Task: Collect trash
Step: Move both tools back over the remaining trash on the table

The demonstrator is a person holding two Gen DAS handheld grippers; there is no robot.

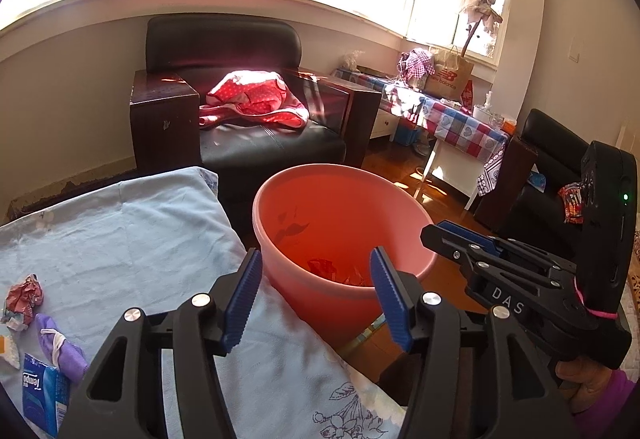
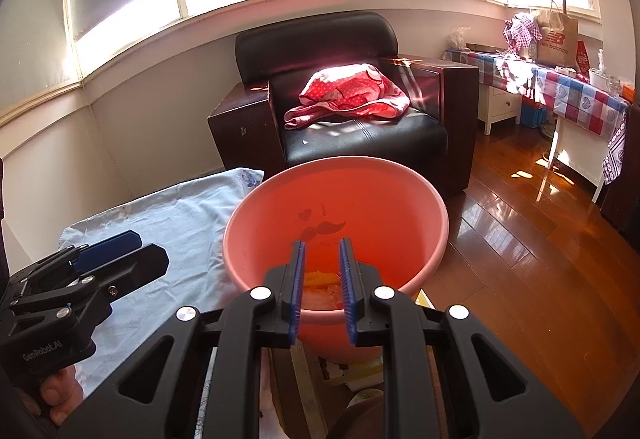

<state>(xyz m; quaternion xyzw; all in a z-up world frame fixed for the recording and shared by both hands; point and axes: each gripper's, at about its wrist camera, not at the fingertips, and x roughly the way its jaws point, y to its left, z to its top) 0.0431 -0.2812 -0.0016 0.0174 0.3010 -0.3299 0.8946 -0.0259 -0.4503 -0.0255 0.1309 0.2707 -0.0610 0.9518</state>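
Trash: crumpled red wrapper [image 1: 25, 293] on light-blue cloth [image 1: 132, 231], near left, apart from pink bucket [image 2: 280, 215]. Purple item [image 1: 60, 345] and blue Tempo tissue pack [image 1: 40, 393] just beside wrapper. Red and yellow scraps inside bucket bottom. Left gripper [image 1: 316, 297]: released, jaws wide, nothing between, above near bucket rim. Right gripper [image 2: 323, 291]: released, narrow gap, empty, over bucket. Black armchair [image 2: 360, 135] far behind.

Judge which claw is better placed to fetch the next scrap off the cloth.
Probably left. The left claw is open, empty, beside the cloth holding the crumpled wrapper; the right claw hangs over the bucket.
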